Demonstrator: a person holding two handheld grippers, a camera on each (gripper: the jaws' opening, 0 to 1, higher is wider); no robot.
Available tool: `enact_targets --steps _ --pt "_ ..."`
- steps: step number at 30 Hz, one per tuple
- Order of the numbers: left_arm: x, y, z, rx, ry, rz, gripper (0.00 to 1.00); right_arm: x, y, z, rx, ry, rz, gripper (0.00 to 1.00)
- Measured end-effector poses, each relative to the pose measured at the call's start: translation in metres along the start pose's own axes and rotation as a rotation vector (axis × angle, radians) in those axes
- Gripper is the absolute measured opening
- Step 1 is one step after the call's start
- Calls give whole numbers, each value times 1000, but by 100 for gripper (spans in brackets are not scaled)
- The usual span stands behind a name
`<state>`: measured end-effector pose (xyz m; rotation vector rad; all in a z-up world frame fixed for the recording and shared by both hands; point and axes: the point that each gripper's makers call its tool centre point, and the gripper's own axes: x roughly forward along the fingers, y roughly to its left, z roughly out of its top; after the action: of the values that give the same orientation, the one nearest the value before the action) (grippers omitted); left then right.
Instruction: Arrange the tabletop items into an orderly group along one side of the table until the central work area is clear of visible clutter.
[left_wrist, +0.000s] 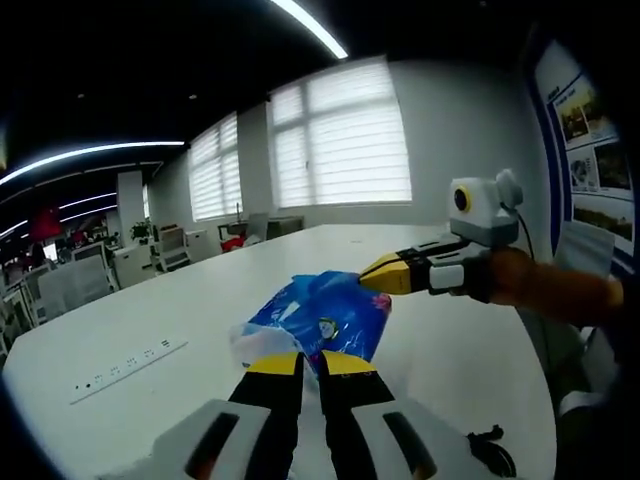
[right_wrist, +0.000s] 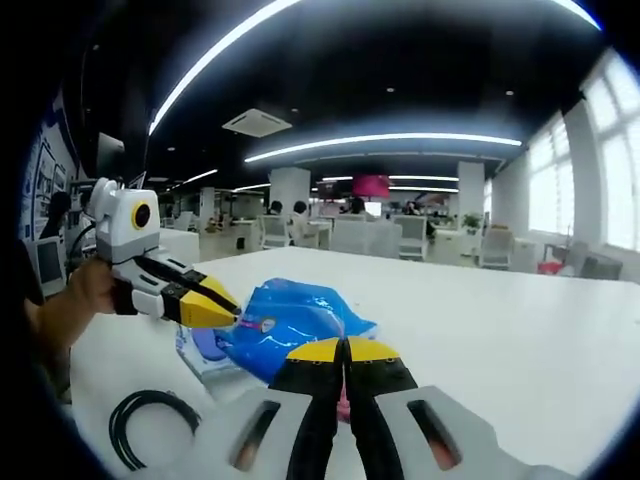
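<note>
A blue plastic bag (left_wrist: 325, 315) with a clear edge sits on the white table (left_wrist: 180, 310), held between both grippers. My left gripper (left_wrist: 311, 362) has its yellow-tipped jaws pressed together on the bag's near edge. My right gripper (left_wrist: 372, 272) comes in from the right, shut on the far corner. In the right gripper view, the same bag (right_wrist: 285, 320) lies just ahead of my right gripper (right_wrist: 344, 350), whose jaws are together with a pink bit of the bag between them. The left gripper (right_wrist: 228, 308) pinches the bag's left side.
A white power strip (left_wrist: 125, 365) lies on the table to the left. A coiled black cable (right_wrist: 150, 425) rests near the table edge, by a person's hand (right_wrist: 75, 300). The cable (left_wrist: 490, 445) also shows at lower right. Office desks and chairs stand beyond the table.
</note>
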<state>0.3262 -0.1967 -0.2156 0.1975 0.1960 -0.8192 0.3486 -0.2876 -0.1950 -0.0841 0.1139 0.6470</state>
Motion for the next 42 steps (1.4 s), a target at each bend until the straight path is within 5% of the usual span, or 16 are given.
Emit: enact_targets --steps 18,42 --pt "22 -8 -58 -39 127 -43 5 1 -2 -62 35 91 7 0" --pt "22 -11 -66 -39 142 -45 4 -3 -1 -83 57 119 10 0"
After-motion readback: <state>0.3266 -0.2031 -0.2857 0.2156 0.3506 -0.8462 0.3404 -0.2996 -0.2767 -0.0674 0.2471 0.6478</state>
